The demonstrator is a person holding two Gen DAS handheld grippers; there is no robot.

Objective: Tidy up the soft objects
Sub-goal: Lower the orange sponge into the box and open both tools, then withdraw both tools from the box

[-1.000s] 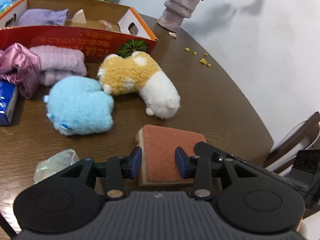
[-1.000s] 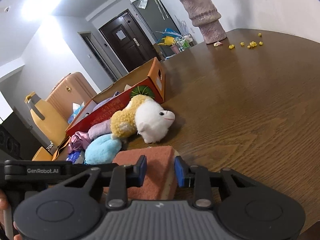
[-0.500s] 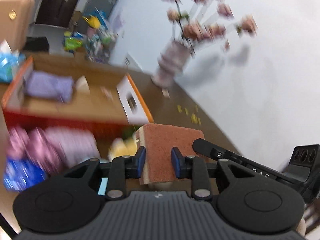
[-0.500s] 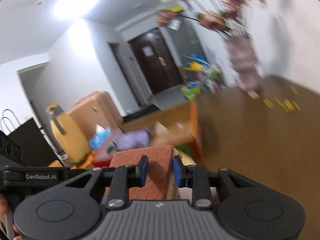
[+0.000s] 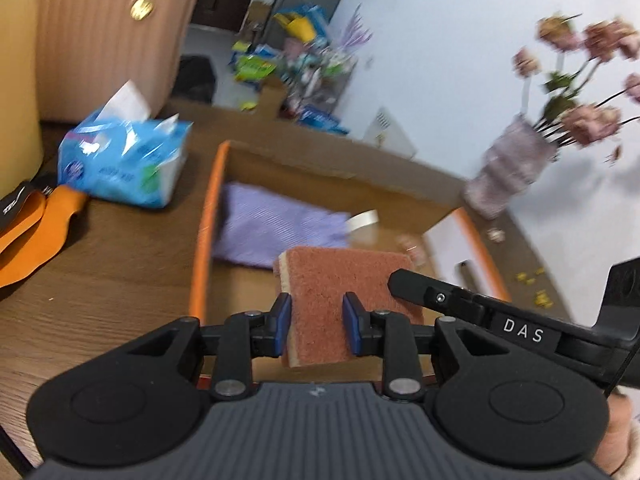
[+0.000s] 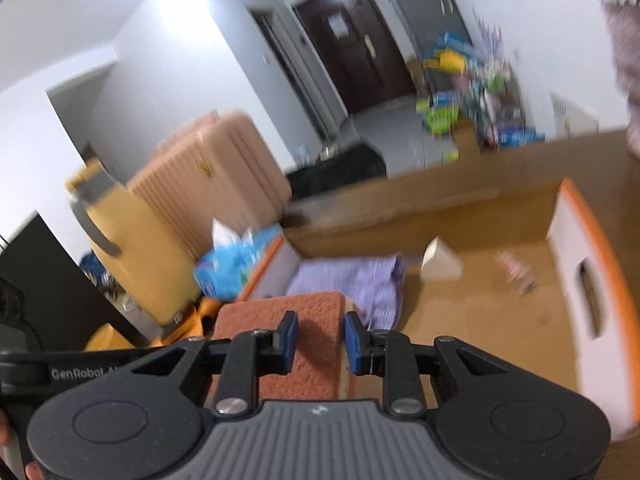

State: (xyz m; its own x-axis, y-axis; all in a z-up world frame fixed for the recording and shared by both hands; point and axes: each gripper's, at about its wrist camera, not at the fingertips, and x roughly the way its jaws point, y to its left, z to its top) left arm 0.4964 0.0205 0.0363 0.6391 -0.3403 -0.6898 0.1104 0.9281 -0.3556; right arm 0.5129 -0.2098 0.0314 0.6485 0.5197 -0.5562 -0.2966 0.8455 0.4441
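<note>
1. One sponge (image 5: 336,300), rust-red on top with a pale yellow layer under it, sits in the lower middle of both views, held in the air over the open box
2. Two grippers hold it: the left gripper (image 5: 317,330) has its blue pads pressed on the sponge's near edge, jaws narrowed to a small gap filled by the sponge; the right gripper (image 6: 318,342) clamps the same sponge (image 6: 296,344) in the same way, jaws nearly closed on it
3. One cardboard box (image 5: 202,248) with an orange rim fills the middle of the left view; its white end wall (image 6: 580,280) with a slot handle stands at the right of the right view
4. One folded lilac cloth (image 5: 272,226) lies on the box floor, just beyond the sponge; a small white scrap (image 5: 362,220) lies to its right
5. One blue tissue pack (image 5: 124,160) rests on the wooden table (image 5: 100,280) at upper left, outside the box
6. One pink suitcase (image 5: 108,28) stands behind it
7. One vase of dried pink flowers (image 5: 508,168) is at the right edge, blurred
8. The other gripper's black arm (image 5: 480,308) crosses the sponge's right corner in the left view
</note>
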